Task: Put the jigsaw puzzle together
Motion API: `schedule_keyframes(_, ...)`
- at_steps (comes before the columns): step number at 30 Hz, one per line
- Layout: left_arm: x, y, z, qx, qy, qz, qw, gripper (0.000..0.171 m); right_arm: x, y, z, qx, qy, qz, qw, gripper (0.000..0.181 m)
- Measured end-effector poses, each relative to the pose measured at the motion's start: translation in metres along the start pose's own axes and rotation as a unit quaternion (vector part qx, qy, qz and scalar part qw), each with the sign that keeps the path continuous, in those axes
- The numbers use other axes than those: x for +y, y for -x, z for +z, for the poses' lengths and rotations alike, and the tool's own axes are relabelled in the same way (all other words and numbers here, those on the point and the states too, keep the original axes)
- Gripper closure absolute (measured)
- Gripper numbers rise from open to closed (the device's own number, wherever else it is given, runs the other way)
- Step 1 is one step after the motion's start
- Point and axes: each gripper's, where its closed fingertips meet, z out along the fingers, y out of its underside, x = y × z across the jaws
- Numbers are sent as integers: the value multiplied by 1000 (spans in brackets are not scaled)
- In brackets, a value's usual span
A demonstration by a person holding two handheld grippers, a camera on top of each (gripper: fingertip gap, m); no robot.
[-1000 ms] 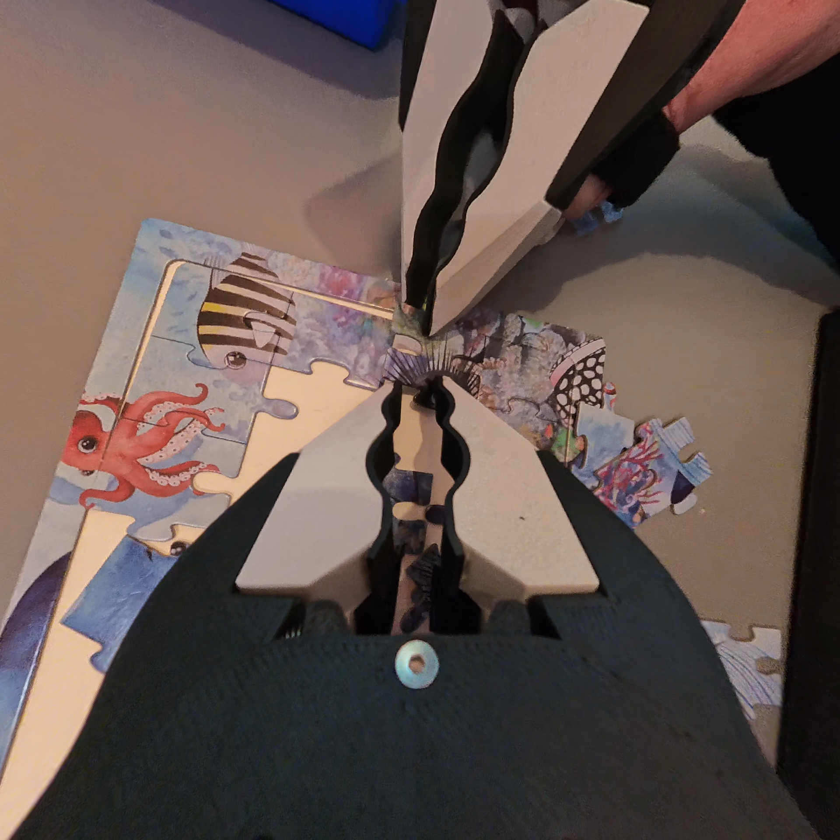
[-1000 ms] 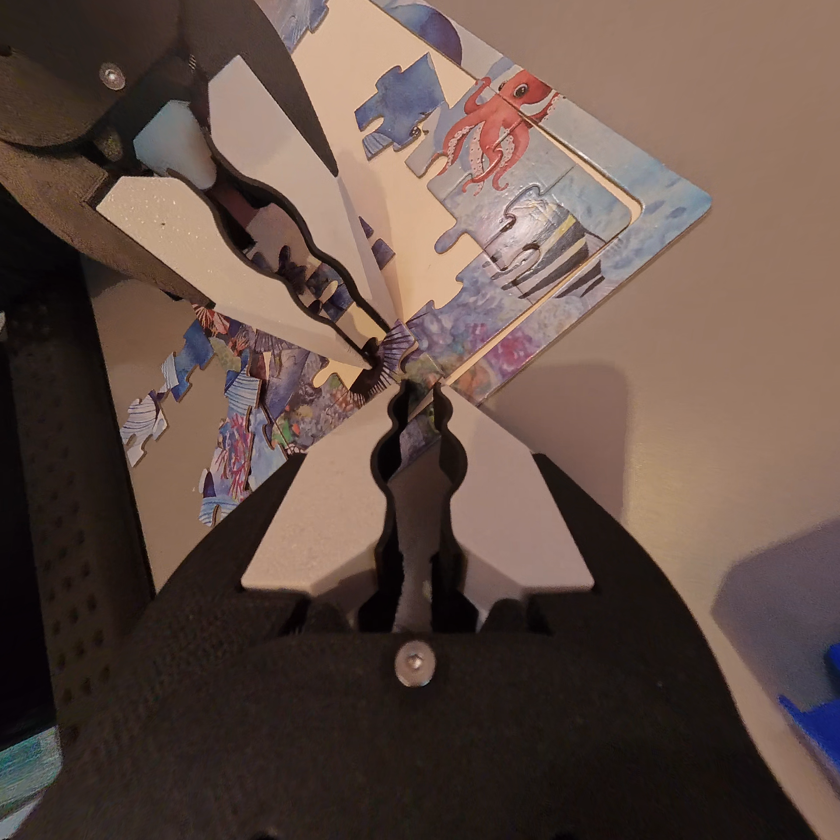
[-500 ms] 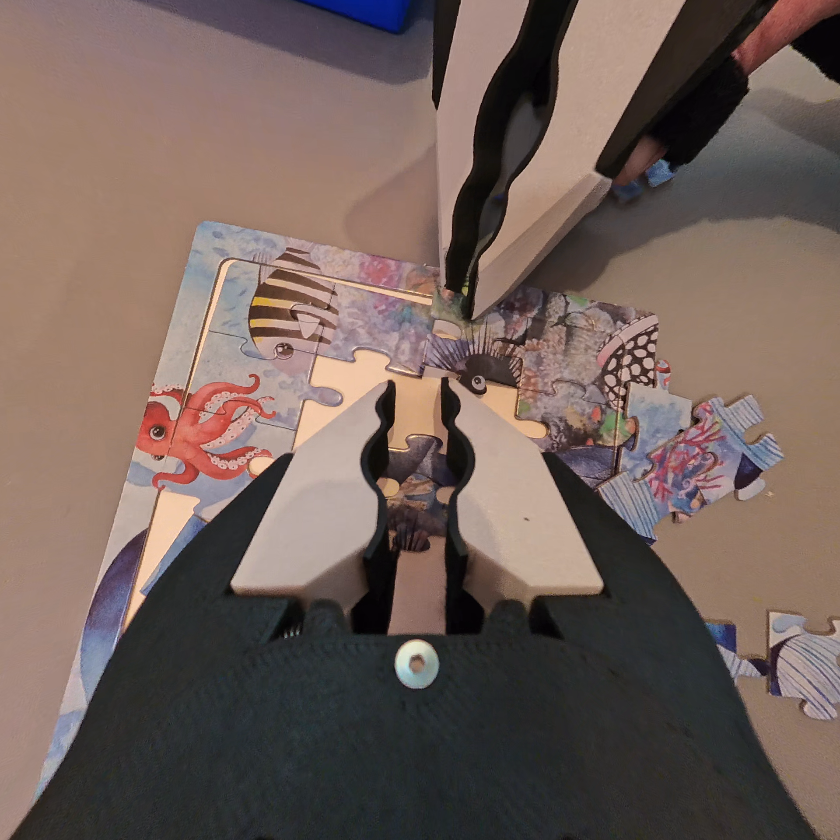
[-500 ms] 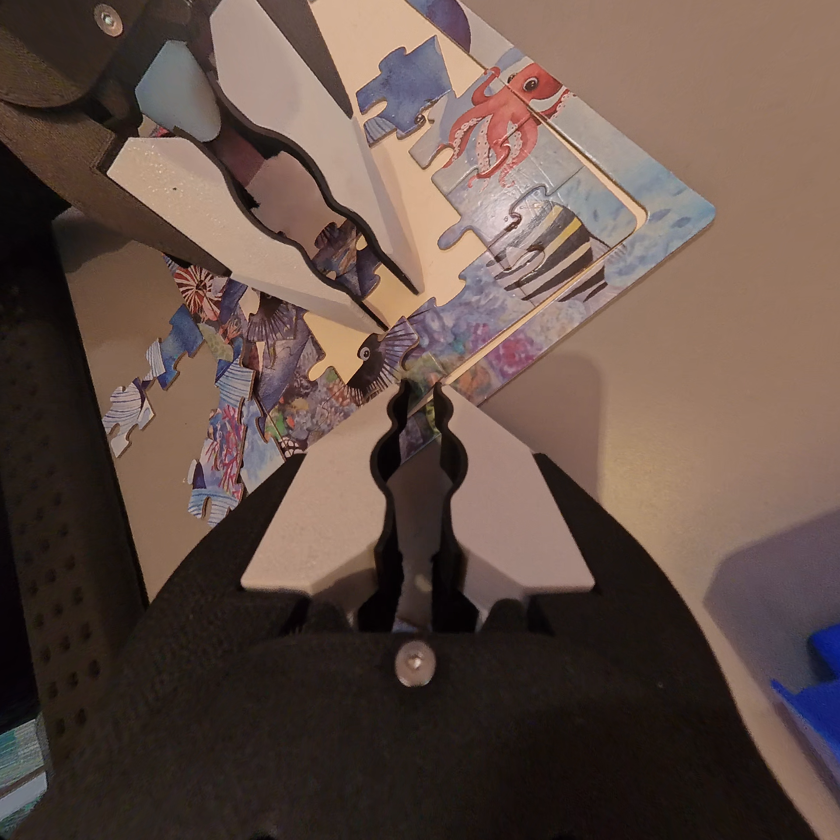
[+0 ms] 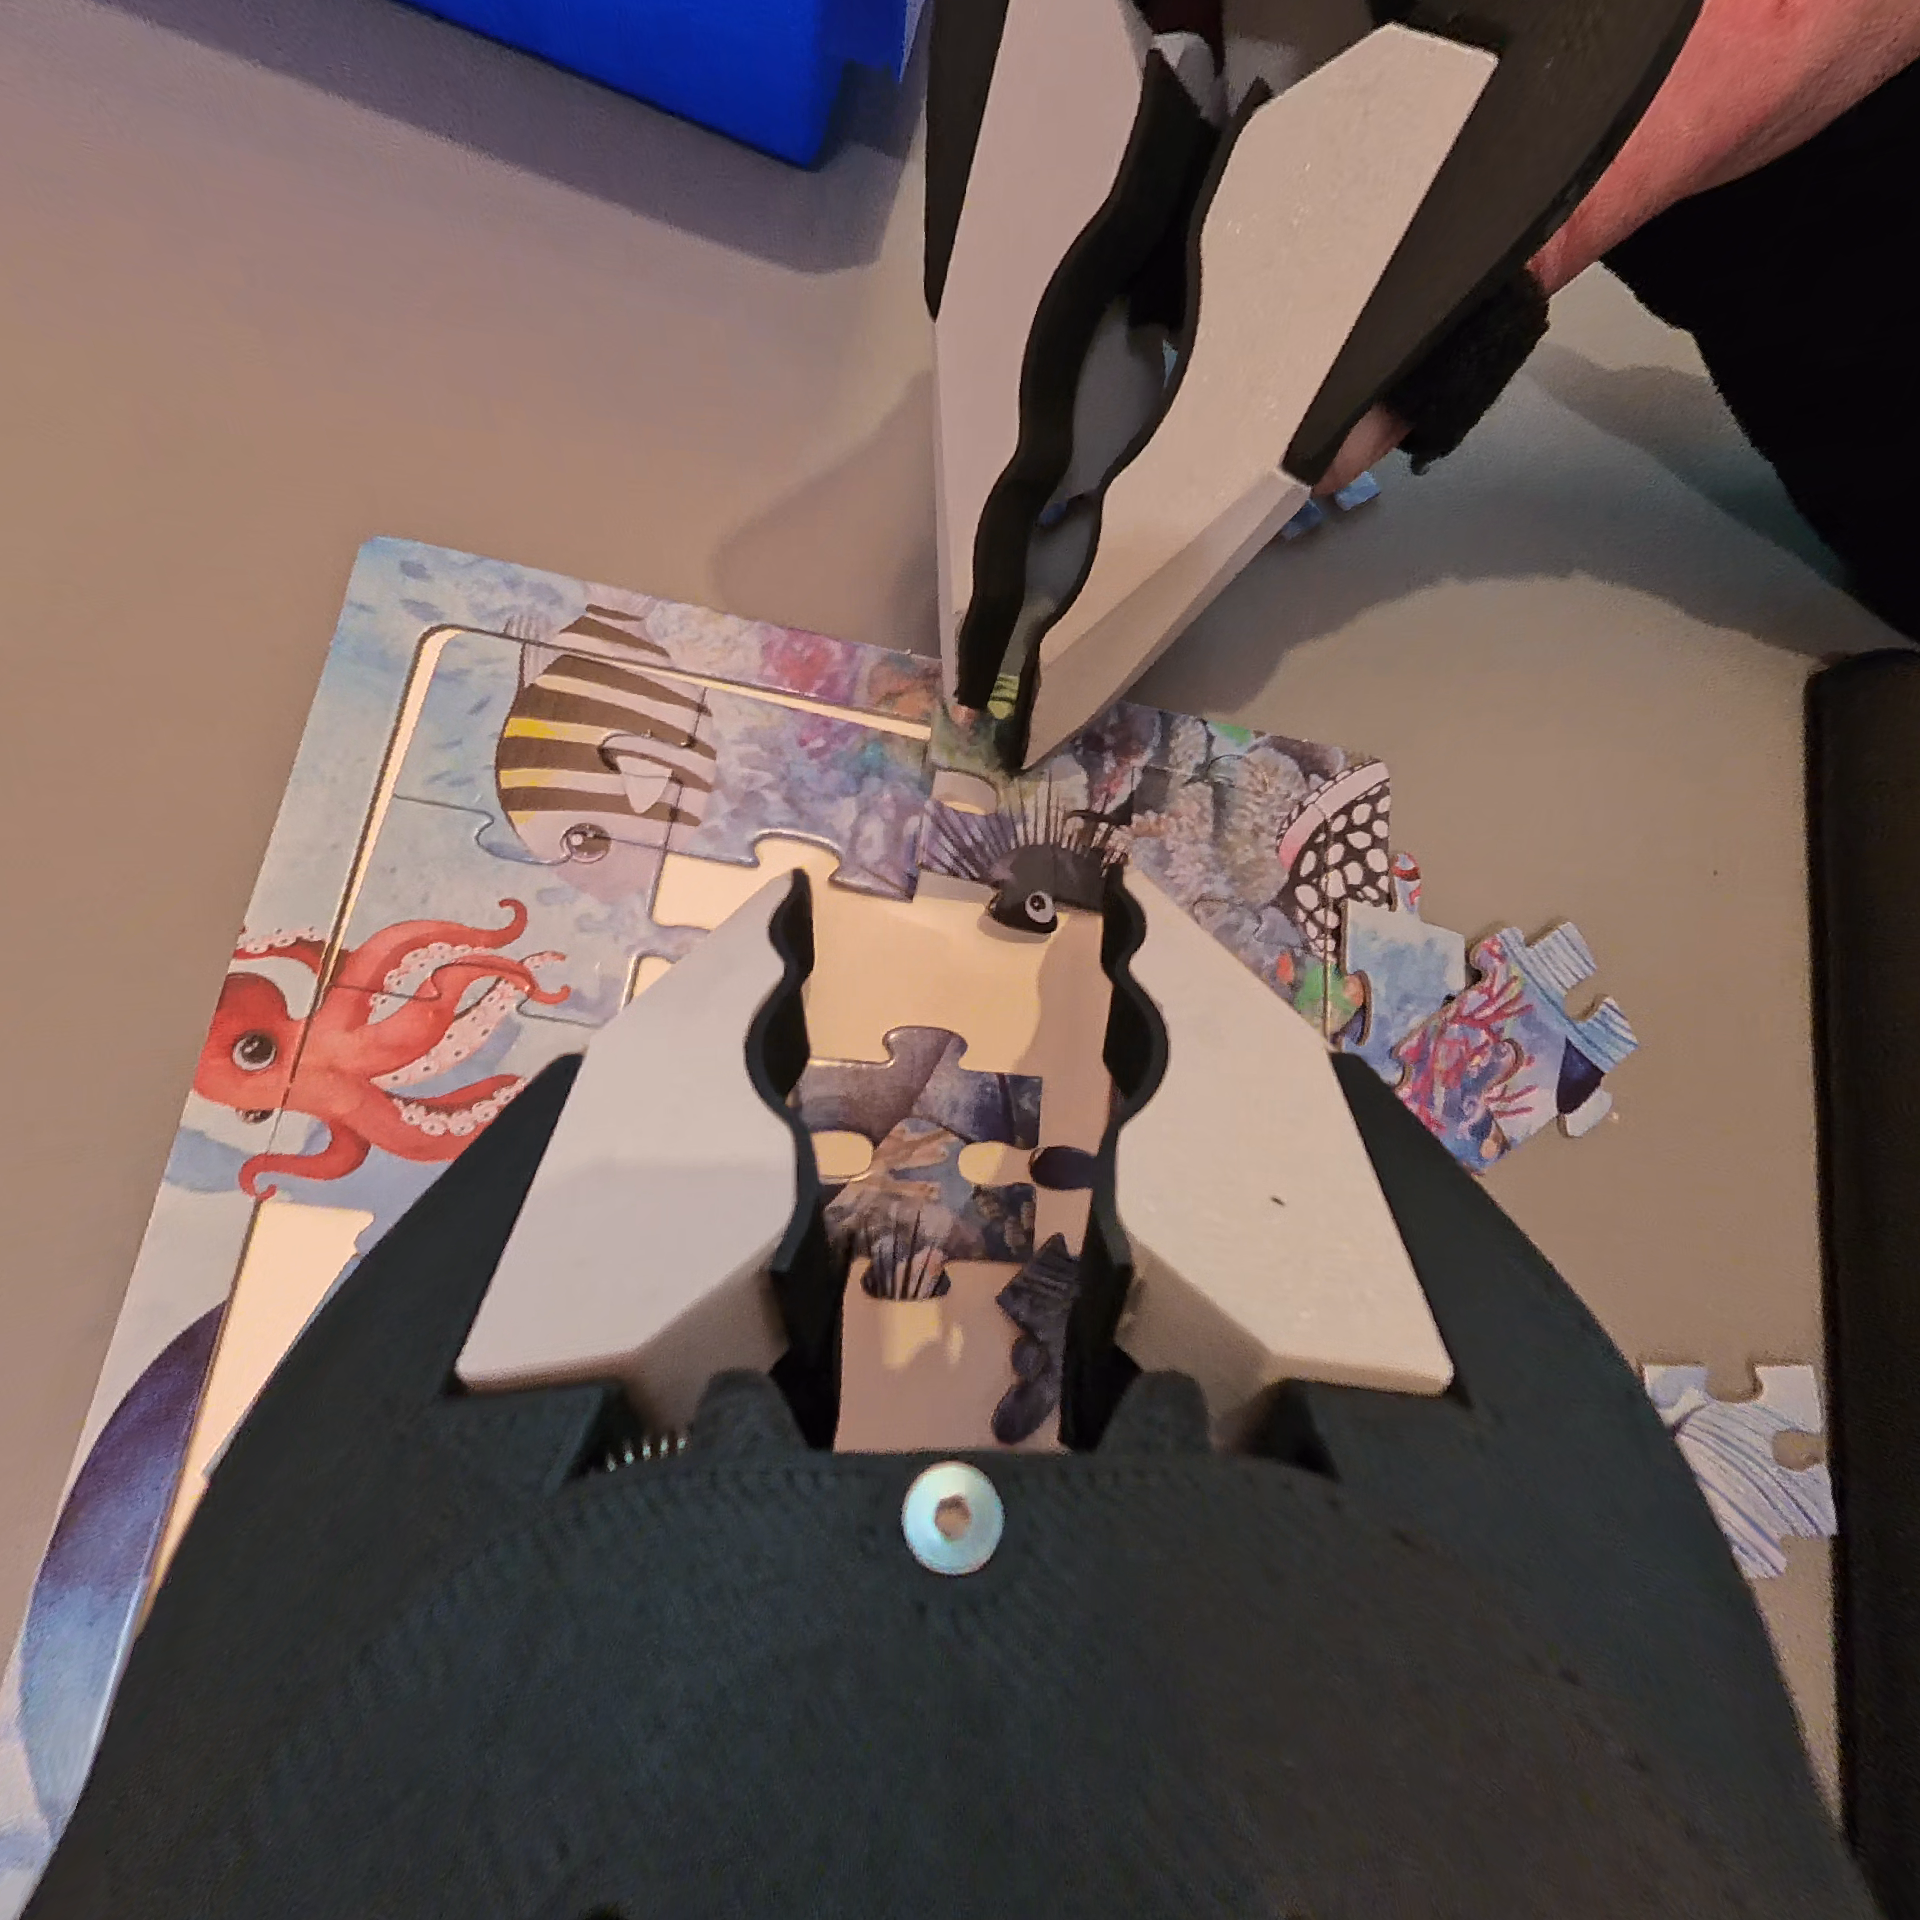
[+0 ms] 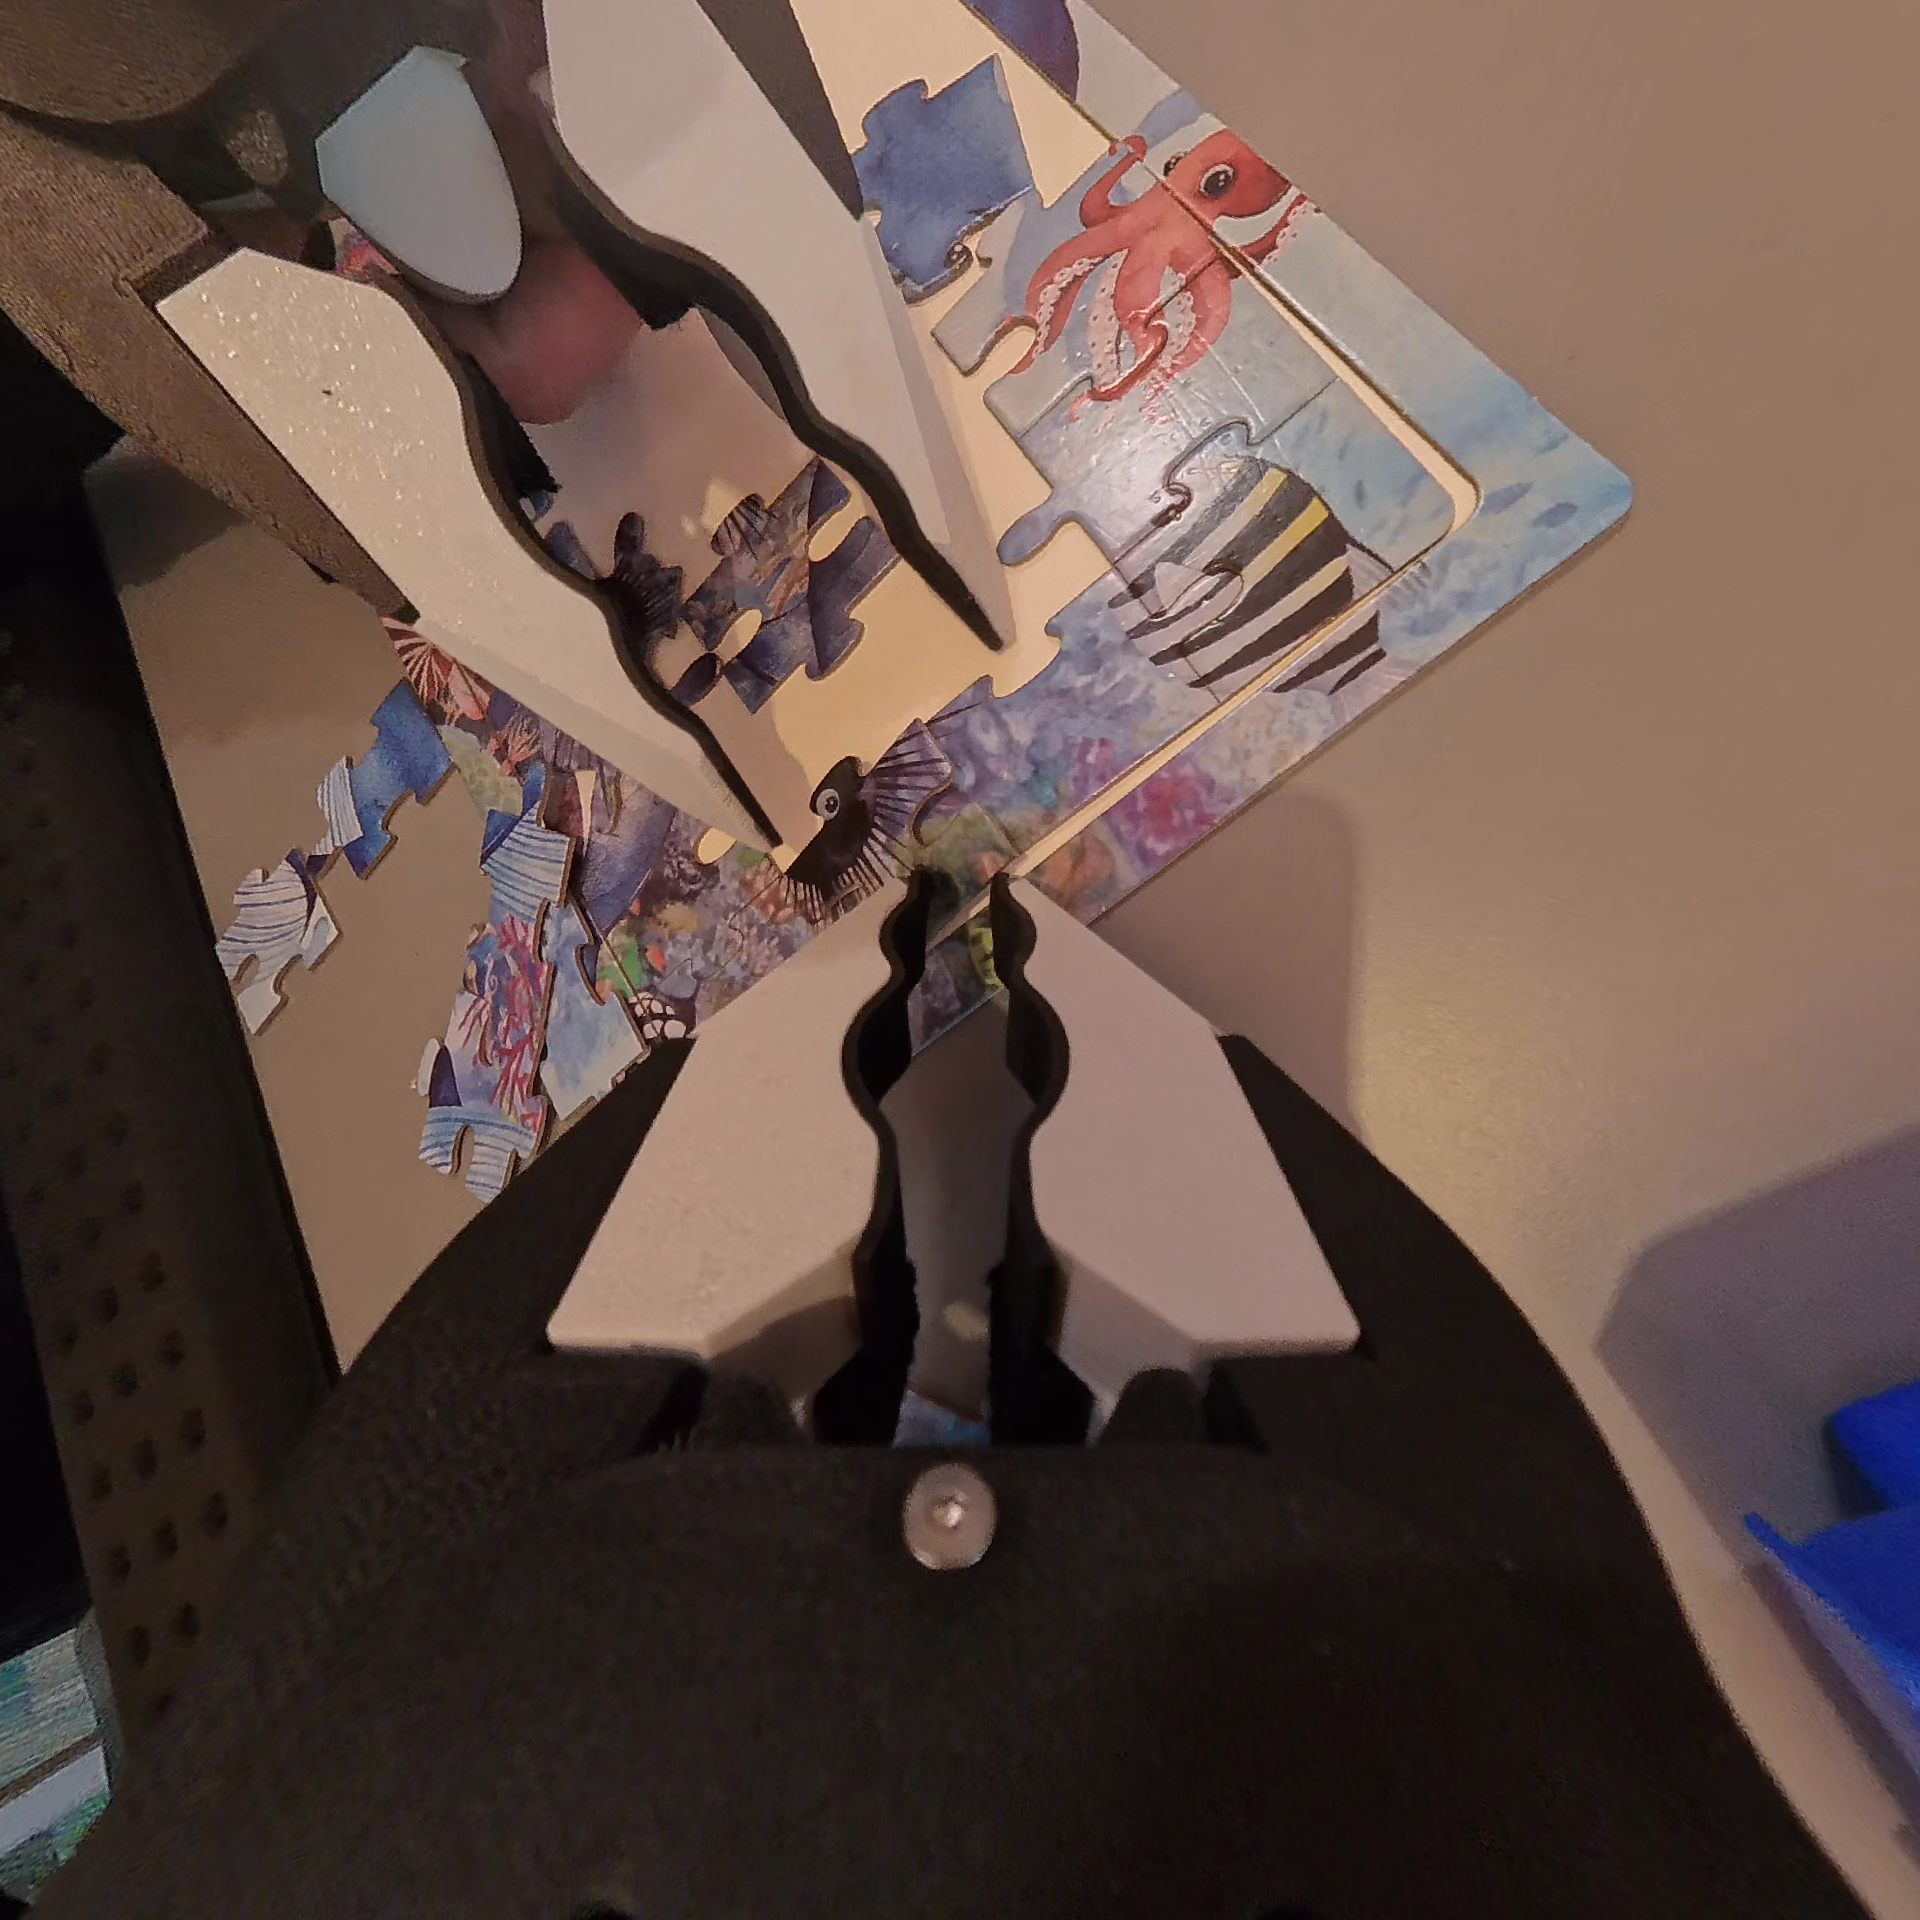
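Observation:
The puzzle tray point(image 5: 384, 665) lies on the grey table with octopus point(image 5: 364, 1039) and striped-fish pieces point(image 5: 603, 748) set in its far corner. My left gripper point(image 5: 956, 894) is open and empty above the tray's bare middle. A loose dark-blue piece point(image 5: 925, 1132) lies flat between its fingers. My right gripper point(image 5: 997, 727) comes down from the far side, its tips pinched on the far edge of the black spiny fish piece point(image 5: 1039, 862) at the tray's border. In the right wrist view the right gripper point(image 6: 958, 888) holds that piece point(image 6: 852, 821), with the left gripper point(image 6: 883, 738) opposite.
Several loose pieces point(image 5: 1496, 1049) overlap the tray's right end, and another point(image 5: 1745, 1455) lies nearer. A blue box point(image 5: 675, 62) stands at the far side. A black object point(image 5: 1870, 1039) borders the right. A person's gloved hand point(image 5: 1455, 384) holds the right gripper.
My left gripper has drawn back from the fish piece and opened wide. The right gripper has stayed pinched at the piece's far edge.

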Motion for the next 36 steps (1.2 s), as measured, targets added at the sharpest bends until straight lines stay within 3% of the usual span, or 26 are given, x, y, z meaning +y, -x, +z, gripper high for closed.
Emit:
schedule_keyframes(14, -6, -4, 8, -6, -4, 14, 1000, 108, 1, -1, -1, -1, 1, 5, 1000, 171)
schedule_keyframes(17, -10, 3, 1, -17, -9, 13, 1000, 113, 1, -2, -1, 4, 3, 5, 1000, 171)
schedule_keyframes(21, -20, 36, -26, -96, -18, 60, 993, 112, 0, -3, -6, 17, 0, 4, 1000, 159)
schedule_keyframes(24, -13, 64, -20, -147, 34, 101, 983, 102, -1, -3, -6, 7, -5, 8, 1000, 158)
schedule_keyframes(29, -17, 79, 0, -107, 46, 87, 989, 96, 0, -8, -8, 17, -6, 9, 1000, 150)
schedule_keyframes(33, -18, 84, 4, -87, 52, 81, 992, 104, 0, -14, -11, 26, -12, 16, 999, 151)
schedule_keyframes(36, -19, 88, 3, -89, 46, 77, 992, 113, -1, -20, -13, 38, -15, 23, 999, 142)
